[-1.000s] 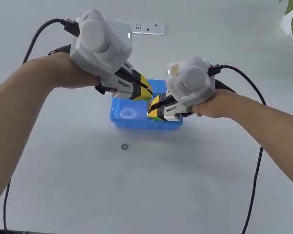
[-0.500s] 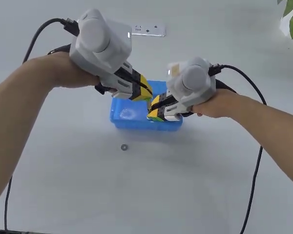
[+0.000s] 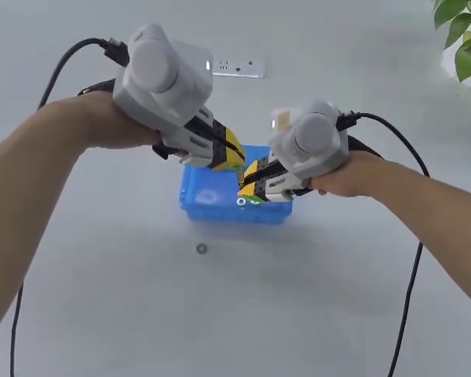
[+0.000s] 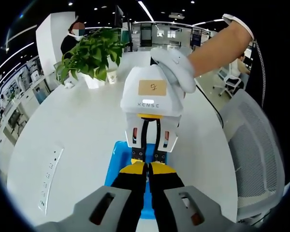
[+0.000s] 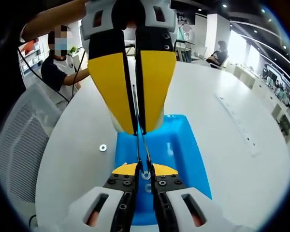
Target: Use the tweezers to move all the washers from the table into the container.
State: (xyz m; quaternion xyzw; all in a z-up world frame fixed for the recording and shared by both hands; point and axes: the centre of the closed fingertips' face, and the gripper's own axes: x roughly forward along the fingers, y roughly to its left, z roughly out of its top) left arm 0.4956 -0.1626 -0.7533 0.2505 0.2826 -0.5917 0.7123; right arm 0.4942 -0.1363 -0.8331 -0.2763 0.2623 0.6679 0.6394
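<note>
- Tabletop point(image 3: 141, 314), nearest zone: one loose washer point(image 3: 202, 249) lies flat, on my side of the container point(image 3: 212, 214) and clear of its front wall.
- The container, blue and open-topped, sits under both claws.
- Second washer point(image 5: 145, 175): it sits at the tips of the tweezers point(image 5: 139, 147), over the near part of the container. I judge it is about to be dropped in.
- Right claw point(image 3: 253, 187): drawn narrow, its jaws almost together either side of the tweezer tips and the washer there. I cannot tell whether they press on anything.
- Left claw point(image 3: 226, 151): closed on the tweezers, which pass between its yellow pads. The tweezers' long axis runs from this claw straight toward the right claw, the two claws nose to nose.
- Deciding relation: from the tweezer tips, the loose washer lies toward me and a little to the left, lower than the tips and beyond the container's front wall. The left claw carries the tool, so I judge that it must swing the tips back over that wall and down, with the right claw moved out of the line.
- Far zone: a power strip point(image 3: 237, 68) lies flat beyond the container, and a plant point(image 3: 459, 39) stands at the far right.
</note>
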